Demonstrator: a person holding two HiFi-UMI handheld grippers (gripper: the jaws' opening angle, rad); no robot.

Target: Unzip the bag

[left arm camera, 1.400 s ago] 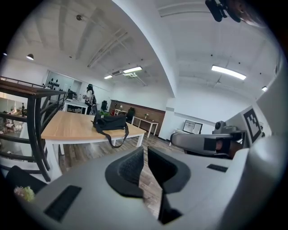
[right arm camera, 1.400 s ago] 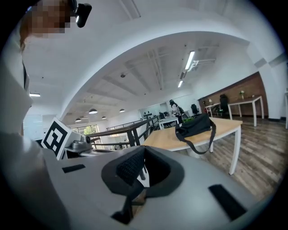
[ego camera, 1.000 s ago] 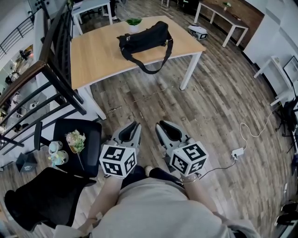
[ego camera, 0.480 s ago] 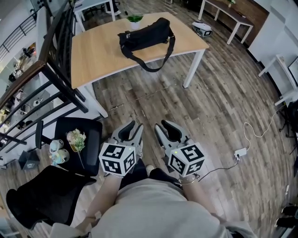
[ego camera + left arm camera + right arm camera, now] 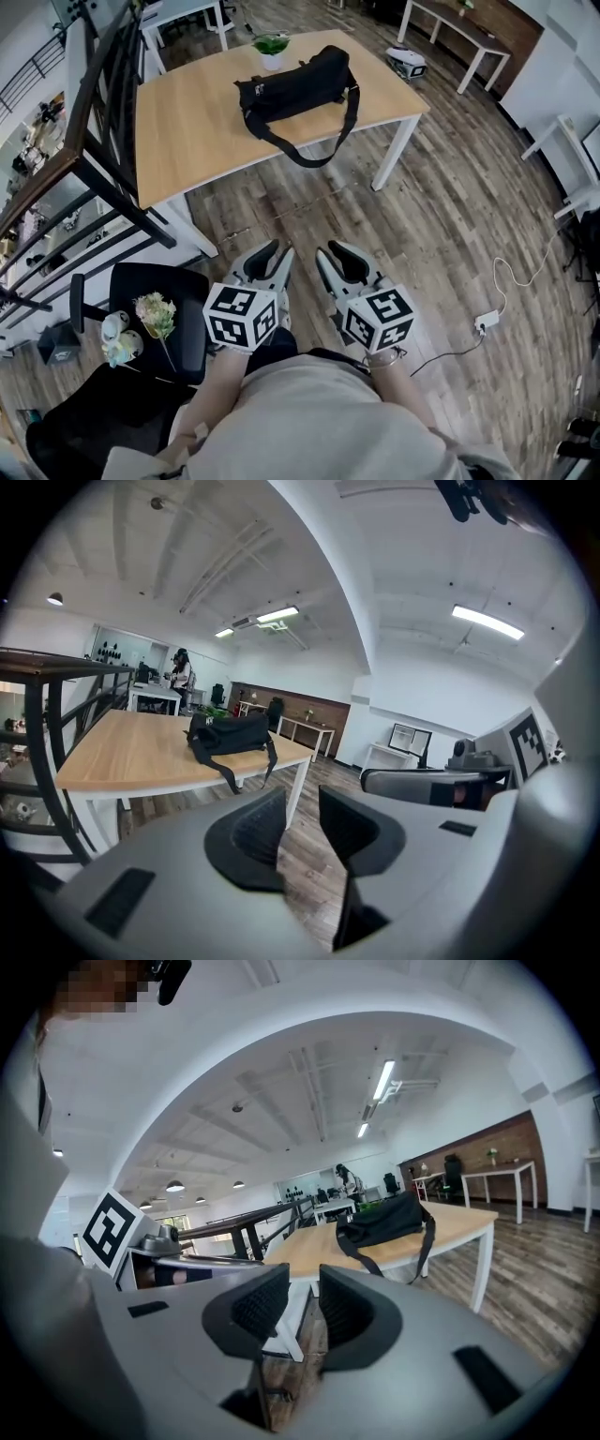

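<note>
A black duffel bag (image 5: 295, 82) lies zipped on the far side of a light wooden table (image 5: 187, 131), and its strap (image 5: 309, 155) hangs over the front edge. The bag is small in the left gripper view (image 5: 230, 733) and in the right gripper view (image 5: 384, 1221). My left gripper (image 5: 279, 251) (image 5: 302, 799) and right gripper (image 5: 330, 251) (image 5: 305, 1279) are held side by side over the wooden floor, well short of the table. The left jaws have just been opening and the right jaws have just closed a little. Both stand apart with nothing between them.
A black railing (image 5: 103, 141) runs along the table's left side. A black chair (image 5: 155, 314) carrying flowers stands at my left. A potted plant (image 5: 272, 47) sits behind the bag. A white power strip (image 5: 486, 323) and its cable lie on the floor to the right.
I have stepped toward the table with both grippers carried forward. The table and bag sit nearer in the head view and the chair has slid back.
</note>
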